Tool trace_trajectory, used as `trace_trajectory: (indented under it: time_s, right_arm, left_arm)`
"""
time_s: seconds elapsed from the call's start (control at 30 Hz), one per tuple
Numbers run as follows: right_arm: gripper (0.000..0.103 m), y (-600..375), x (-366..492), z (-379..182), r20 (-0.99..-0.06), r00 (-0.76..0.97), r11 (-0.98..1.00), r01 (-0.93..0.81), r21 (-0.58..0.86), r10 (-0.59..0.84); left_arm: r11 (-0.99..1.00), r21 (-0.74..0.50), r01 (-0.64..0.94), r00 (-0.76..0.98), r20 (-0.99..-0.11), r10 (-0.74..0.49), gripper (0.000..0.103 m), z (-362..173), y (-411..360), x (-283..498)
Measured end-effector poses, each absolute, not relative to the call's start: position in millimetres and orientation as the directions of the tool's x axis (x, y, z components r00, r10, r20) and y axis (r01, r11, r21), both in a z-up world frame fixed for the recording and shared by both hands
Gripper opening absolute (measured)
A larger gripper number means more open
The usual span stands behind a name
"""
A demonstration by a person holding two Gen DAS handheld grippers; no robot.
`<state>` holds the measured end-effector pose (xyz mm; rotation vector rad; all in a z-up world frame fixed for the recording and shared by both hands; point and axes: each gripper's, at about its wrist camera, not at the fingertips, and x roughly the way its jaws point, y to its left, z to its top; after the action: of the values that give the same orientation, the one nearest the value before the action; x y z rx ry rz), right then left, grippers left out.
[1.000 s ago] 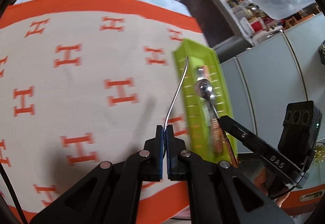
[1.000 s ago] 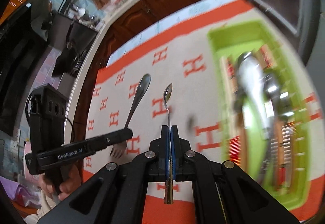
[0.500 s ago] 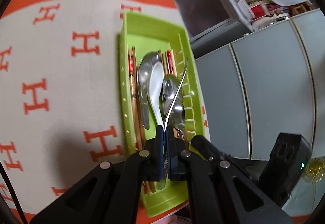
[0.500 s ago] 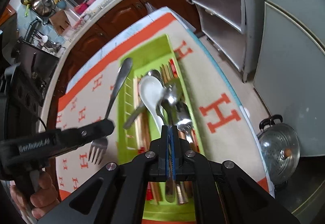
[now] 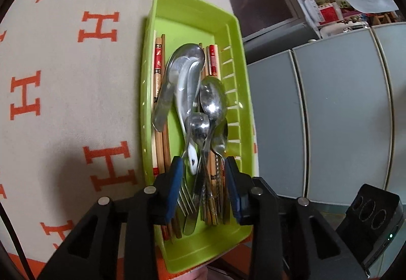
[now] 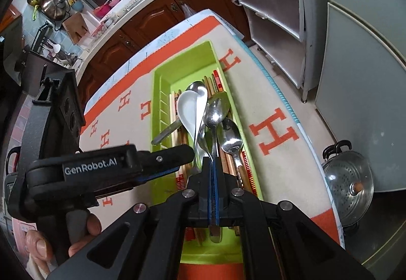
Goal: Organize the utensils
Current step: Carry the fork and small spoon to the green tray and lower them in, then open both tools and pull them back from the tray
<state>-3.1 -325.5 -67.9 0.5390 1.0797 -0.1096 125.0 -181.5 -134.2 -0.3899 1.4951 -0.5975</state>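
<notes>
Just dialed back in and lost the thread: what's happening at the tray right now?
A person works a tool in each hand over the green tray, which is piled with spoons, chopsticks and a fork. The left tool has just been opening, and the fork lies loose in the tray between its pads. The right tool is shut on a spoon above the pile.

Soft daylight lit both sharp fisheye views, edges bowed and black-vignetted, glare glinting on the metal spoons (image 5: 212, 99) and a dull shadow darkening the tablecloth (image 5: 68, 170).
</notes>
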Motion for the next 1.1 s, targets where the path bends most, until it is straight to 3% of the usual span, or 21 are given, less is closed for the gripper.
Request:
trace_trajectory:
  time_s: [0.43,0.7,1.1]
  right_arm:
    - [0.002,-286,-21,-44,-0.854,0.474,0.898,0.247,0.363,0.215]
    - [0.002,-254,-21,-35,-0.862,0.449,0.924,0.169,0.343,0.238]
    - [0.002,-209,-41,4,-0.848,0.463,0.949,0.046,0.313,0.257]
  left_arm:
    - [0.860,-0.459,0.224,0.088,-0.869,-0.487,0.032,-95,-120,100]
    - [0.897,-0.335,0.288,0.209,-0.892,-0.400,0.041,-71,-80,71]
    - [0.948,-0.085,0.305,0.512,-0.825,-0.239,0.088,0,-24,25]
